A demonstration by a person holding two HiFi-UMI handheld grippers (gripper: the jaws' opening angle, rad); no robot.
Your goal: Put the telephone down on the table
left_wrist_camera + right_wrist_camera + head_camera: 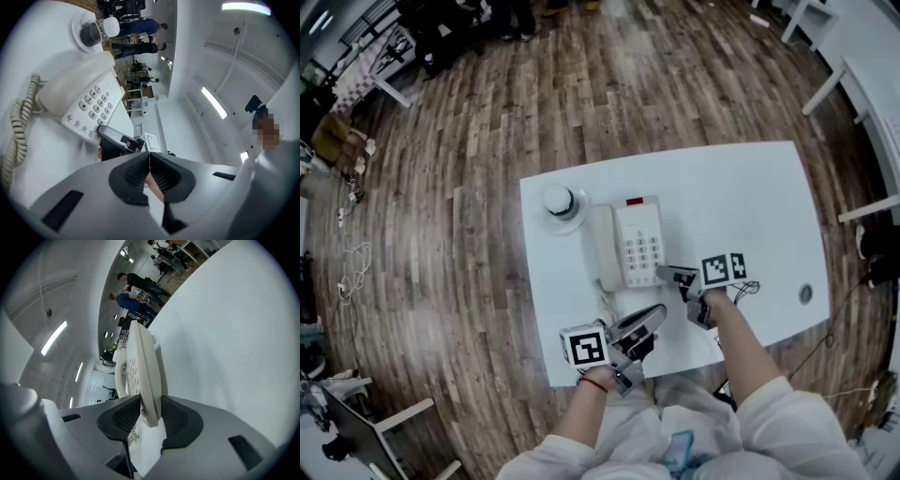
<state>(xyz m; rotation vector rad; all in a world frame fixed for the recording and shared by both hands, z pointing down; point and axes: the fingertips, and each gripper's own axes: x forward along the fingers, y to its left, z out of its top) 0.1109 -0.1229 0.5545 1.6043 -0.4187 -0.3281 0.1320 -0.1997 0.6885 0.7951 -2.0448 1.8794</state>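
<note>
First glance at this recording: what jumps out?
A cream telephone with a coiled cord lies on the white table, the right tongs clamped on its near right corner. The left tongs, shut and empty, hang over the table's near edge.

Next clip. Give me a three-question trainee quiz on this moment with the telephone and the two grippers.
1. True or false: the left gripper is clamped on the coiled cord of the telephone.
2. Multiple choice: what is the right gripper shut on? A) the coiled cord B) an edge of the telephone's base C) nothing
3. Short answer: which part of the telephone lies nearest the round white object on the table?

Key
1. False: its jaws are shut with nothing between them.
2. B
3. The handset.
</note>
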